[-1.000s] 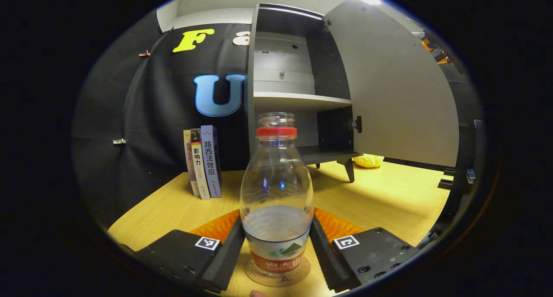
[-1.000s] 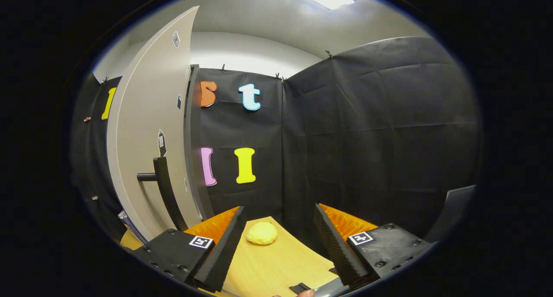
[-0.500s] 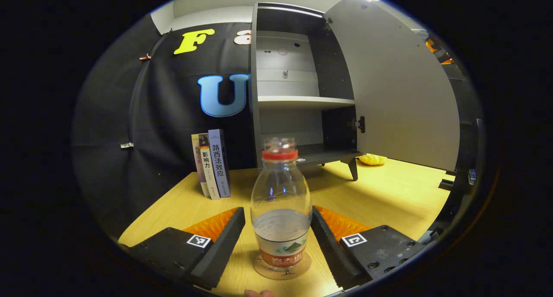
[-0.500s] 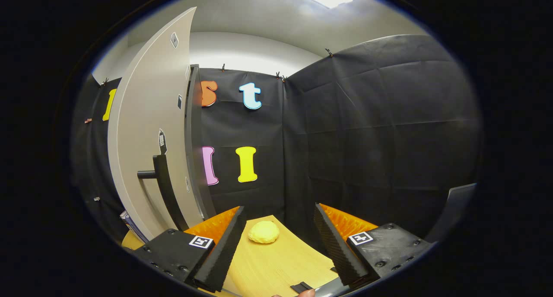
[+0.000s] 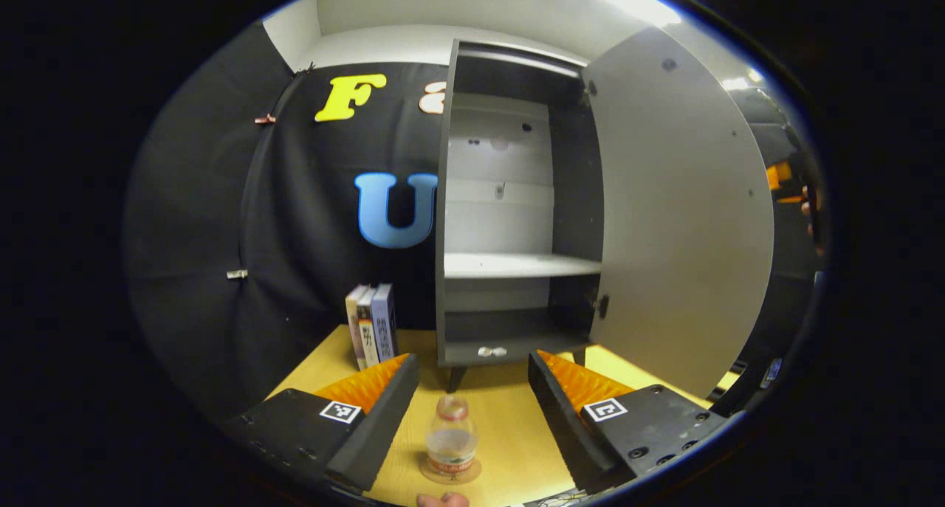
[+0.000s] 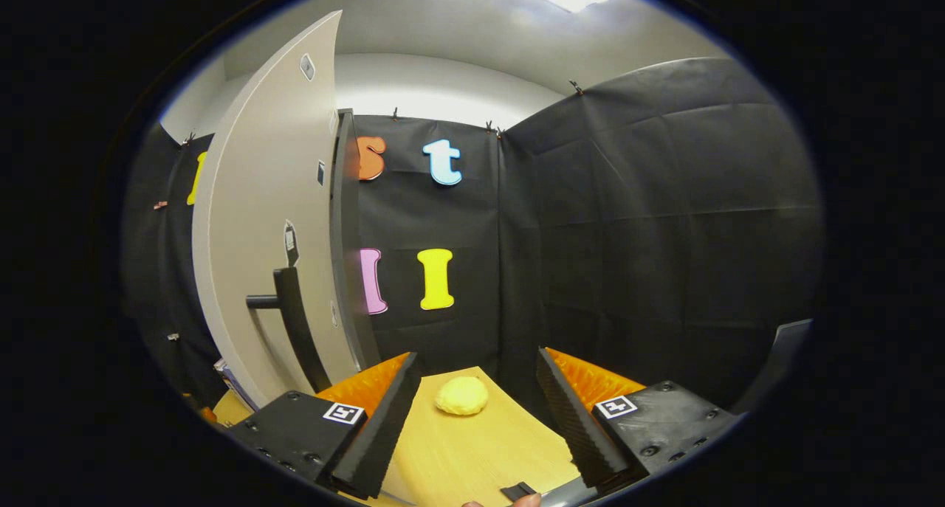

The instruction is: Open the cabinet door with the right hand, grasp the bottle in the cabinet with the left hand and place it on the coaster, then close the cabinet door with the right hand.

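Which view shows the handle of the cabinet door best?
The right gripper view: the dark handle stands out from the outer face of the open cabinet door, seen whole and from the side. The left gripper view shows the door's plain inner face, which hides the handle.

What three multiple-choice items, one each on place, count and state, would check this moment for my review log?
1. Where is the bottle?
A. on the coaster
B. on the cabinet shelf
C. beside the books

2. How many books stand left of the cabinet?
A. one
B. three
C. five

3. How is the cabinet door?
A. shut
B. open
C. removed

Answers: 1 A, the bottle stands upright on the round coaster between the left hand-held gripper fingers, untouched. 2 B, three spines show. 3 B, the door swings wide, shelves exposed.
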Motion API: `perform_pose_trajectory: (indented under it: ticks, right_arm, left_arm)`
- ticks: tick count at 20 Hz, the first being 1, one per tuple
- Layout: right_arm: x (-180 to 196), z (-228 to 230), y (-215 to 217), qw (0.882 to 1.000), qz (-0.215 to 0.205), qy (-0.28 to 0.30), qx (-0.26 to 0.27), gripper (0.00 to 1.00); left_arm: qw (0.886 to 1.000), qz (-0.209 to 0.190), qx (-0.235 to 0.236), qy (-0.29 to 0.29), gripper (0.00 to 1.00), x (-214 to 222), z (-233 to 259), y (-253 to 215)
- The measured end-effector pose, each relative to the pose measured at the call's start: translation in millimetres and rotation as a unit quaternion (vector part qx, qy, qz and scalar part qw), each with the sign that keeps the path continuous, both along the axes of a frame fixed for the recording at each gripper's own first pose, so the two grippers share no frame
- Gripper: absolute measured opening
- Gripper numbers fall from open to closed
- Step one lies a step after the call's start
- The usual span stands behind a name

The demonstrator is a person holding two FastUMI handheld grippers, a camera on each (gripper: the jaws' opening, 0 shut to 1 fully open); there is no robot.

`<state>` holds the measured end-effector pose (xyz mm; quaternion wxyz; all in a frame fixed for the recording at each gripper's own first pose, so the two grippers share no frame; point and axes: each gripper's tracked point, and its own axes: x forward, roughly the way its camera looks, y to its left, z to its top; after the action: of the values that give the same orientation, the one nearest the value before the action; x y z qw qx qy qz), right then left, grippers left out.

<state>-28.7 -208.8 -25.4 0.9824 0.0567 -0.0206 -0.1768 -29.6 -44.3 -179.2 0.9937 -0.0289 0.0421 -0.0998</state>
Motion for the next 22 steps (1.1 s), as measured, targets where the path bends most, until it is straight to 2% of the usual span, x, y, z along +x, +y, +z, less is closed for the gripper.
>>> perform_pose_trajectory:
  ticks: [4,9,12,17,22]
  right_arm:
    - [0.7,4.6,22.8,1.000,0.030,-0.003,-0.003,0.98]
    - [-0.5,6.2,36.5,0.999,0.043,-0.002,-0.007,0.98]
    - [0.9,5.0,45.4,0.999,0.053,-0.002,-0.003,0.97]
    - [-2.4,4.6,50.5,0.999,0.039,0.003,-0.003,0.97]
    - [-5.8,0.5,84.1,0.998,0.065,0.006,0.024,0.98]
  left_arm:
    - [1.000,0.016,-0.004,0.007,0.94,7.4,50.6,-0.9]
    - [1.000,0.020,0.000,-0.013,0.94,5.7,103.7,-3.2]
    - [1.000,0.016,0.003,-0.020,0.93,-1.4,114.8,-5.7]
    - [1.000,0.014,-0.004,-0.016,0.94,-12.4,117.3,-5.1]
    - [1.000,0.017,-0.006,-0.018,0.93,-15.3,119.1,-2.4]
